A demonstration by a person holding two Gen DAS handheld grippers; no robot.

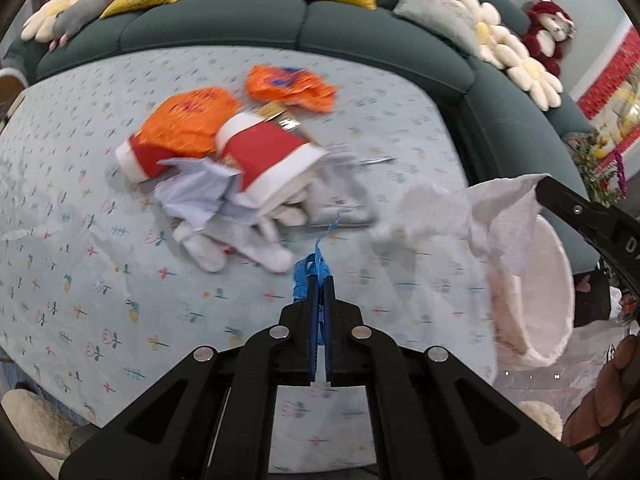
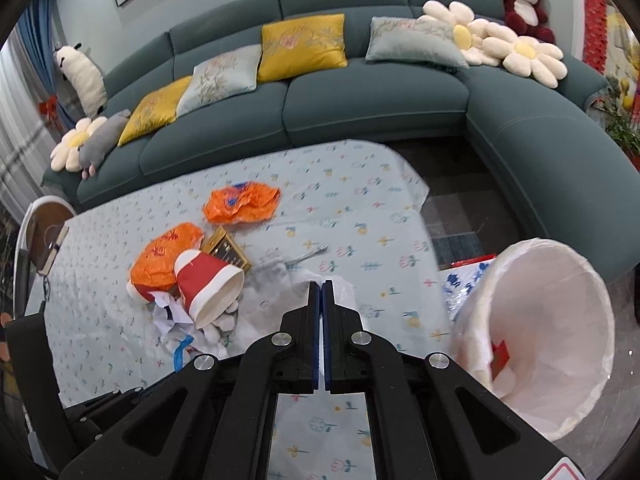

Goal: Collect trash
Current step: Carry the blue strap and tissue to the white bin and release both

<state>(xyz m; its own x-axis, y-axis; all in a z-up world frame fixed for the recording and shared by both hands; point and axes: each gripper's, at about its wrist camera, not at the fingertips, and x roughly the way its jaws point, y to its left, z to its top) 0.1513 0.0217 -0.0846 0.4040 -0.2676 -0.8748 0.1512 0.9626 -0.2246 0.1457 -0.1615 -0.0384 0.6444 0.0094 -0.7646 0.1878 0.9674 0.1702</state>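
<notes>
Gripping blue scrap (image 1: pixel 310 276) in left gripper (image 1: pixel 319 280); pinching white tissue (image 1: pixel 504 216) in right gripper (image 2: pixel 321 284), near lined bin (image 2: pixel 560 320). Remaining litter on table (image 2: pixel 360 208).

flowered tablecloth table (image 2: pixel 360 184) carries orange wrappers (image 2: pixel 240 202), red paper cups (image 2: pixel 208 288), crumpled paper (image 2: pixel 170 314).

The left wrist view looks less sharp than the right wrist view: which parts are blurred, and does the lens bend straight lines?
Left wrist view: motion blur smears the red and white paper cup and the crumpled white tissue; the left gripper stays sharp. Right wrist view: mostly crisp, including the white-lined trash bin. Both views: fisheye distortion curves the teal sofa and the table edges.
</notes>
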